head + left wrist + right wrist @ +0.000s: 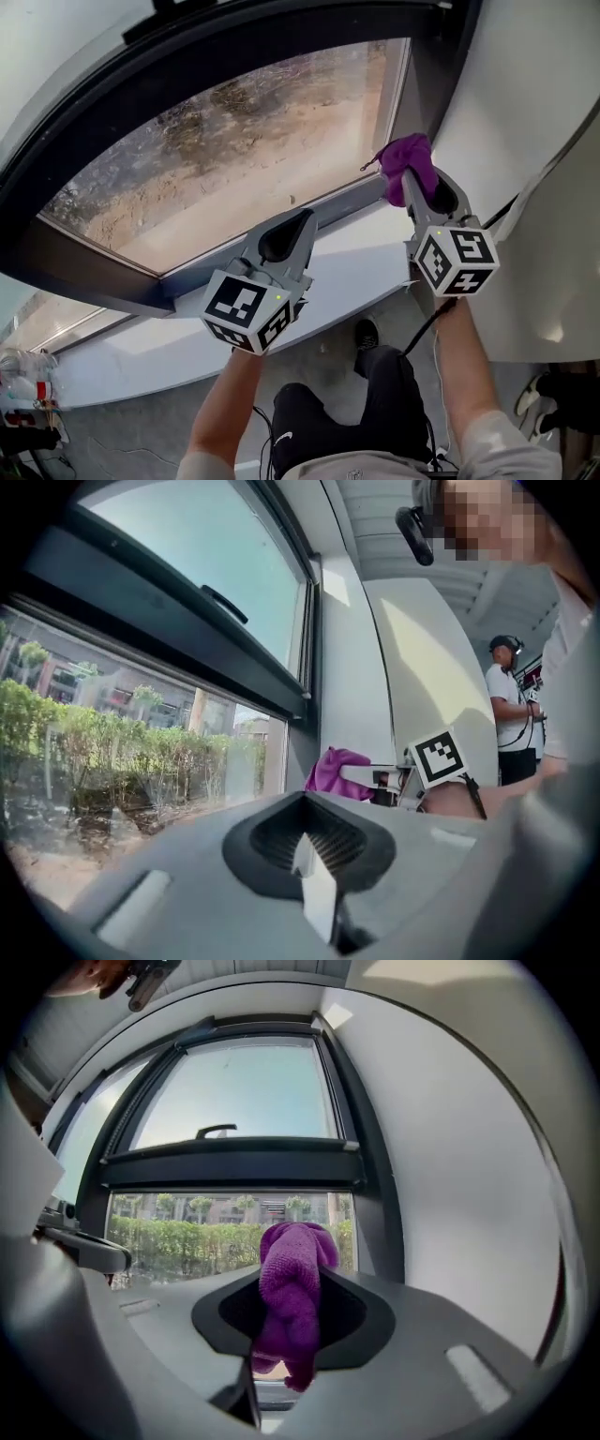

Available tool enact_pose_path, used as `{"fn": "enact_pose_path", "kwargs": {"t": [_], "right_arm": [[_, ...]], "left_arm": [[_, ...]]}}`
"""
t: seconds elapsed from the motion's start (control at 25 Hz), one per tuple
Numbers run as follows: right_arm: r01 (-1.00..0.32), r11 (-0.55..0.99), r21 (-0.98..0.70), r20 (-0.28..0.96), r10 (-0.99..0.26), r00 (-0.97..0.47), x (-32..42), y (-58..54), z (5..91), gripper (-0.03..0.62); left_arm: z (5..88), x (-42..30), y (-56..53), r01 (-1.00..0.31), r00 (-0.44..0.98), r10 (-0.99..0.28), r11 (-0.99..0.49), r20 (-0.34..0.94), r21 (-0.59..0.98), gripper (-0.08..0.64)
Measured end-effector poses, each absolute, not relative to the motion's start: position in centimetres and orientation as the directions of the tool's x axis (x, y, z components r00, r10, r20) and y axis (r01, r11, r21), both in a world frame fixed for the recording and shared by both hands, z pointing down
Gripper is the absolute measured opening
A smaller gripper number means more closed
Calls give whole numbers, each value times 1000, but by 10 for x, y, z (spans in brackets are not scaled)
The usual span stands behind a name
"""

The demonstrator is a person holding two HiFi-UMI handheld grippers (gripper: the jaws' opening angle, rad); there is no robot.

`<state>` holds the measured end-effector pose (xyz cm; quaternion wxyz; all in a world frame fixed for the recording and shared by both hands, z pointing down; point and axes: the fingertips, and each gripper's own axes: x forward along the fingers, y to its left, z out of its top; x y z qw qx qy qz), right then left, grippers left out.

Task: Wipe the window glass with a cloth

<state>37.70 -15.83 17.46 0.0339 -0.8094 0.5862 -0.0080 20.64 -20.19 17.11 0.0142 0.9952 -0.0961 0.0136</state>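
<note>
Right claw (pixel 419 187) clamps the purple cloth (pixel 409 157) beside the window glass (pixel 234 159).

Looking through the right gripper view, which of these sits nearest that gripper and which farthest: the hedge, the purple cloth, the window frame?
1. purple cloth: pinched in the fingers of the right gripper, dead centre.
2. window frame: straight ahead, its dark crossbar above the cloth.
3. hedge: outdoors, behind the frame, to the left.

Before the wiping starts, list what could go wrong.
The purple cloth is bunched in the right gripper, so its hard jaws might scrape the window glass. It sits by the dark frame, where a stroke could catch. The shut left gripper hangs close and could obstruct.
</note>
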Motion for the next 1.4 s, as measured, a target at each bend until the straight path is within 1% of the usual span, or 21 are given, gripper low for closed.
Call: {"fn": "enact_pose_path", "kwargs": {"t": [0.2, 0.4, 0.72, 1.04, 1.2, 1.4], "right_arm": [[-952, -300, -66, -11, -954, 301, 427, -194, 264, 141], [-920, -389, -55, 88, -919, 383, 475, -225, 361, 140], [-865, -500, 32, 257, -832, 491, 528, -294, 493, 138], [-766, -639, 71, 316, -714, 624, 560, -322, 540, 135], [-791, -606, 86, 348, -726, 594, 562, -336, 550, 129], [-881, -472, 30, 380, -810, 447, 536, -346, 555, 121]], "left_arm": [[265, 240, -232, -215, 975, -215, -977, 63, -5, 6], [355, 258, -257, -247, 960, -244, -969, 137, 5, 6], [421, 254, -290, -280, 950, -278, -960, 144, -3, 6], [464, 243, -297, -348, 914, -343, -937, 218, -13, 6], [469, 228, -302, -380, 899, -373, -925, 227, -18, 6], [470, 199, -311, -430, 881, -422, -903, 215, -10, 6]]}}
